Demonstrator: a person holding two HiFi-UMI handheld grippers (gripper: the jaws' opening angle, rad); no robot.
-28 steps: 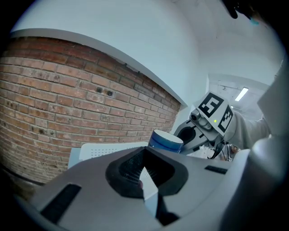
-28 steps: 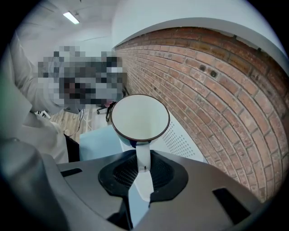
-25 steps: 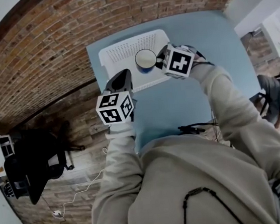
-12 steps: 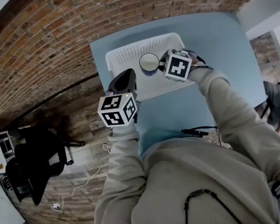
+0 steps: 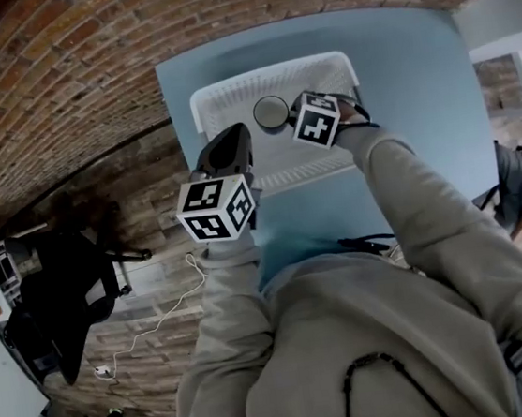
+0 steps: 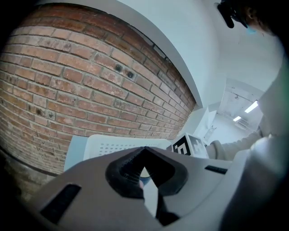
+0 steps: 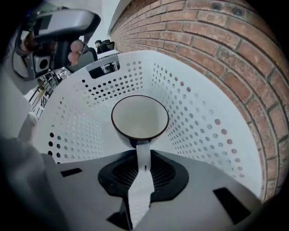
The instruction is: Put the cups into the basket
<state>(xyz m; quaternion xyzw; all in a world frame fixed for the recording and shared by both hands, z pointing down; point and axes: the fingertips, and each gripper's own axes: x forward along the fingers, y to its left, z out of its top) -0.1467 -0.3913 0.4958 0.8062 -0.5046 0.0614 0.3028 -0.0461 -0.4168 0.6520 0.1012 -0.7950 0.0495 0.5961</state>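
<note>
the step in hand looks like the placing of a cup: the right claw (image 5: 291,114) reaches into the white perforated basket (image 5: 228,94), which stands on the blue worktop (image 5: 416,89) at about 12 o'clock from the person, hard by the brick wall (image 5: 84,73). in the right gripper view the right claw (image 7: 142,170) has its jaws drawn close on the white handle (image 7: 142,155) of the cup (image 7: 140,119), with only a thin slit between them. the cup hangs upright at 12 o'clock of the jaws, its pale inside and dark rim facing the camera, and the basket's dotted walls (image 7: 216,131) curve round it on all sides. in the head view the cup (image 5: 271,112) sits inside the basket's outline, at 9 o'clock of the right claw's marker cube (image 5: 316,120). whether its base touches the basket floor i cannot tell, since the cup's own body hides it. the left claw (image 5: 232,140) hovers over the basket's 7 o'clock corner. in the left gripper view the left claw (image 6: 144,173) has its jaws nearly together and nothing between them. no second cup shows in any view. as i judge it, the next move calls for seating the cup flat on the basket floor, then parting the right jaws enough to free the handle. the claw should then lift straight up, so that it neither hooks the handle nor tips the cup against the wall.
</note>
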